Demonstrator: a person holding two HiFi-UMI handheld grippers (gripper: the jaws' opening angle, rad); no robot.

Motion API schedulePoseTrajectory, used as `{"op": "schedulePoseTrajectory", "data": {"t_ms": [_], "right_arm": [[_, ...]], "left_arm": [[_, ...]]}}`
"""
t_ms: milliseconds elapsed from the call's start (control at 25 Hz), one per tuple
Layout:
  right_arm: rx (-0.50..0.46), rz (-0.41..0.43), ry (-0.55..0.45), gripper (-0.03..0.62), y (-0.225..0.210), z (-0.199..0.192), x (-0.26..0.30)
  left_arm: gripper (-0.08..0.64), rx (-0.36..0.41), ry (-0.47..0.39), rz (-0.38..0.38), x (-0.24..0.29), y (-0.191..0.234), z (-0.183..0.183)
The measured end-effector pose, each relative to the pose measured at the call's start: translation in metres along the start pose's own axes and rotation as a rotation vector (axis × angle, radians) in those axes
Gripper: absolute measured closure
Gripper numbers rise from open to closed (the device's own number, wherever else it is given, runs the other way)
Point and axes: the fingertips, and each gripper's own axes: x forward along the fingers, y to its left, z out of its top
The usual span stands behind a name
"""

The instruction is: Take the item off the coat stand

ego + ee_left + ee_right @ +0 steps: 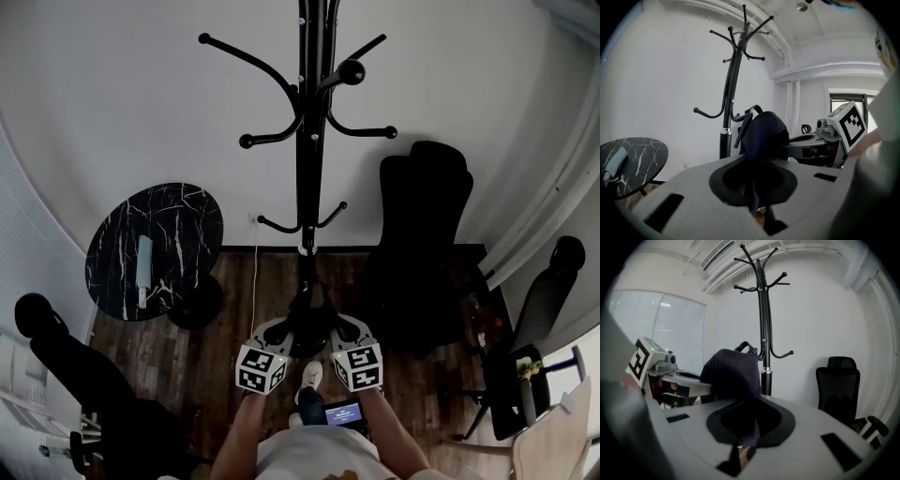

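Marble-topped round table (pixel 183 220) is seen left of the coat stand (pixel 307 159), and a pale oblong object (pixel 143 270) is laid on its top. Nearer the stand, and now right in front of its pole, the left gripper (pixel 754 190) is held almost level. Its jaws are clamped on a fold of dark navy fabric, which is pinched between the dark pads. That fabric belongs to the bag (pixel 309 330), the task's item. It is carried between the two grippers, low in front of the stand's pole and well below the upper hooks, which are shown bare. A strap and a top loop are seen on the side towards the stand; whether the strap touches a lower hook cannot be told. On the other side of the bag, the right gripper (pixel 747 427) is likewise closed on the navy cloth, with a strip of it drawn down between the pads. Right of the stand, against the wall, a black office chair (pixel 424 234) is parked.
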Motion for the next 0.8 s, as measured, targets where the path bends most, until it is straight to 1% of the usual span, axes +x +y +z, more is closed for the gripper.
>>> {"op": "schedulePoseTrajectory", "data": {"t_ms": [360,600,680,800], "right_arm": [[-0.01,-0.008,-0.013,0.563,0.013,0.006,-0.025],[0.049,0.017,-0.039,0.563,0.015,0.008,-0.039],[0.047,0.022,-0.05,0.563,0.013,0.013,-0.039],[0.025,0.037,-0.037,0.563,0.019,0.008,-0.049]], "left_arm": [[0.528,-0.056,-0.05,0.003,-0.021,-0.013,0.006],[0.528,-0.061,-0.066,0.013,-0.029,-0.022,0.01],[0.528,-0.052,-0.078,0.016,-0.027,-0.023,0.016],[0.528,-0.072,-0.077,0.029,-0.036,-0.031,0.011]]}}
